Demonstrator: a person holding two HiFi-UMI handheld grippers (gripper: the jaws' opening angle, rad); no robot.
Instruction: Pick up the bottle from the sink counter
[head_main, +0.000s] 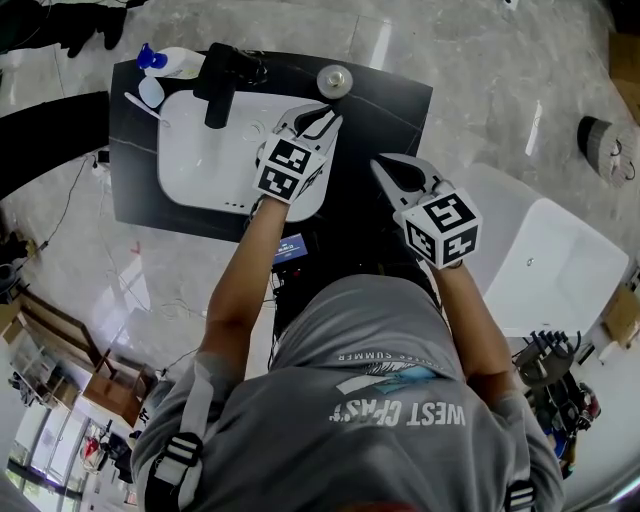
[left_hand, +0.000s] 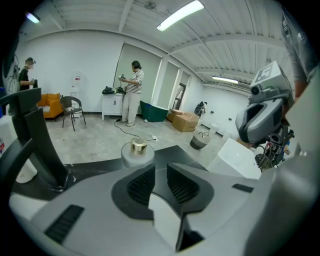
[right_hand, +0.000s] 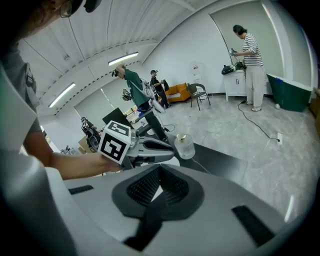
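Bottle (head_main: 334, 80) is squat, round, clear glass with gold cap.

The basin (head_main: 200, 160) is sitting in the desk (head_main: 390, 110), with the faucet (head_main: 222, 80) standing at its far edge. The bottle (head_main: 334, 80) is standing right of the faucet. The left hand-held gripper (head_main: 322, 118) is hovering just before the bottle, and the right hand-held gripper (head_main: 385, 170) is hanging to its right. A spray bottle (head_main: 165, 65) is sitting at the desk's far left corner.
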